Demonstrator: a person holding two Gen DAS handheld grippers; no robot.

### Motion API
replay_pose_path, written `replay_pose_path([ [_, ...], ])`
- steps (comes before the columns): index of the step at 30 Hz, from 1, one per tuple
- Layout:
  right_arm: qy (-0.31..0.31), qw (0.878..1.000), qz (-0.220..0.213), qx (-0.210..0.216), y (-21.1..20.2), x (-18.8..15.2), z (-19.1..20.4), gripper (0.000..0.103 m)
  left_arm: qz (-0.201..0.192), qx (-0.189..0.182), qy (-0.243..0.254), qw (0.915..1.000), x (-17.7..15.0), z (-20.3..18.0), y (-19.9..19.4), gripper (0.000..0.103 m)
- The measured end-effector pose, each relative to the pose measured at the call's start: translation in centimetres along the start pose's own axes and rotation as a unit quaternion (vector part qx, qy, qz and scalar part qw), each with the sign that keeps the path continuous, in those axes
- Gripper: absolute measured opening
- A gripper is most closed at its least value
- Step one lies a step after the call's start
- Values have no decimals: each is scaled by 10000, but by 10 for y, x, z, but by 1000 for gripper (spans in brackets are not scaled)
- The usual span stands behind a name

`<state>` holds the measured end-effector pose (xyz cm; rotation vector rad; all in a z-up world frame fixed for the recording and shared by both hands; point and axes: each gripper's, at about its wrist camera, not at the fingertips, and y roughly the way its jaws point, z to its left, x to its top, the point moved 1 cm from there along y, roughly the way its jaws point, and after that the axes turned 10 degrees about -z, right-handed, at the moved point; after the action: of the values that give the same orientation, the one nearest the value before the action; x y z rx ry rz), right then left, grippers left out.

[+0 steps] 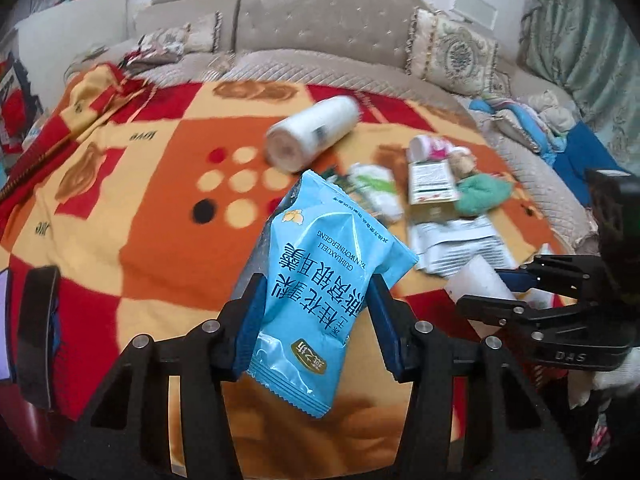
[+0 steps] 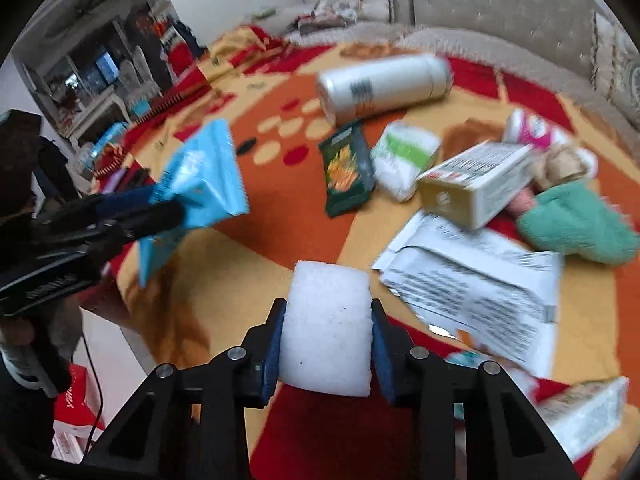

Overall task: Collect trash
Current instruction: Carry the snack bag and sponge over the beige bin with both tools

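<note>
My left gripper (image 1: 316, 284) is shut on a light blue snack packet (image 1: 320, 264), which stands upright between the blue pads above the patterned blanket (image 1: 140, 200). The right wrist view shows the same packet (image 2: 204, 176) held up at the left by that gripper (image 2: 168, 208). My right gripper (image 2: 328, 308) is shut on a white foam block (image 2: 328, 328), with a pad pressed against each side. That block (image 1: 480, 276) and the right gripper (image 1: 508, 292) also appear at the right edge of the left wrist view.
On the blanket lie a white roll (image 2: 384, 84), a dark green snack packet (image 2: 346, 172), a white-green pack (image 2: 404, 156), a carton (image 2: 476, 180), printed white papers (image 2: 480, 280), a green cloth (image 2: 576, 220) and a pink-white cup (image 2: 532, 128). A beige sofa (image 1: 320, 12) stands behind.
</note>
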<state>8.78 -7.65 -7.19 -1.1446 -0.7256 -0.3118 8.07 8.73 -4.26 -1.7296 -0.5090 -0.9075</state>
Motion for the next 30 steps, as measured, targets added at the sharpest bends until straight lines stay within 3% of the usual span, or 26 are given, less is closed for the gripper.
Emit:
replay_pose_path([
  [5, 190, 9987, -467, 36, -55, -4, -21, 38, -182, -236, 103, 9995, 13, -45, -4, 49],
  [12, 504, 9942, -824, -478, -109, -14, -72, 38, -282, -560, 385, 9973, 26, -120, 5, 49],
  [30, 1249, 9744, -1156, -1470, -190, -65, -177, 38, -159, -1188, 947, 9883, 36, -266, 35, 49],
])
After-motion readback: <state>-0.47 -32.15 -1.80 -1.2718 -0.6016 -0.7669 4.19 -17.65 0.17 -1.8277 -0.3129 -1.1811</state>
